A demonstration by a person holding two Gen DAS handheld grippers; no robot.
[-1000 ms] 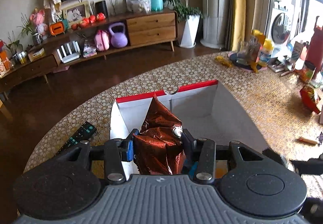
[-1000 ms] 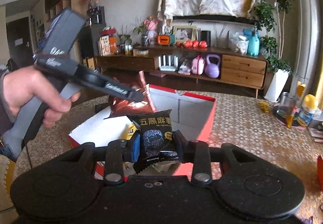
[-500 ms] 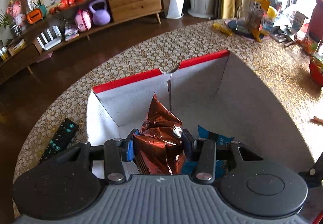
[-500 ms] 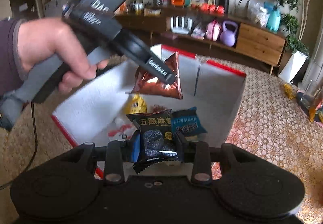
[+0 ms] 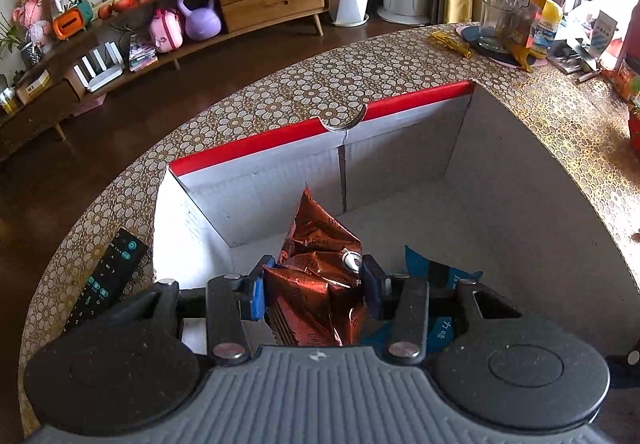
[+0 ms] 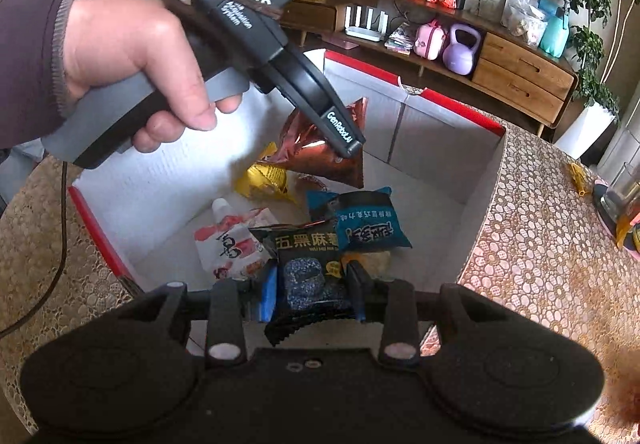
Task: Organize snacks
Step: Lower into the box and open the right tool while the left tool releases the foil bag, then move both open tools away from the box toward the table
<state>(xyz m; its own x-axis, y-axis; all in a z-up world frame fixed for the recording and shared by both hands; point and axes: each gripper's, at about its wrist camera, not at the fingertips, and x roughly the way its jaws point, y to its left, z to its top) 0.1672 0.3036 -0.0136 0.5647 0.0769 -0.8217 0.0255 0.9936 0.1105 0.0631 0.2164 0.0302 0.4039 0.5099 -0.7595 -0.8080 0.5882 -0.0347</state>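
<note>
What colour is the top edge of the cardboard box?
Red. The box rim is a red band above grey-white inner walls, clearest in the left wrist view.

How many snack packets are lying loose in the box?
4 visible: a yellow foil packet at the far side, a blue plastic packet in the middle, a white-and-red pouch nearer, and an orange packet mostly hidden. More may be hidden.

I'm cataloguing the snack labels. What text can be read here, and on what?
"五黑麻薯": black packet between the right gripper's opening jaws.
"GenRobot.AI": finger of the left gripper.
"DAS": left gripper's body, cut off by the hand-held frame edge.
Blue packet: print upside down, not readable.
Copper packet, white pouch, yellow packet: too blurred.
</note>
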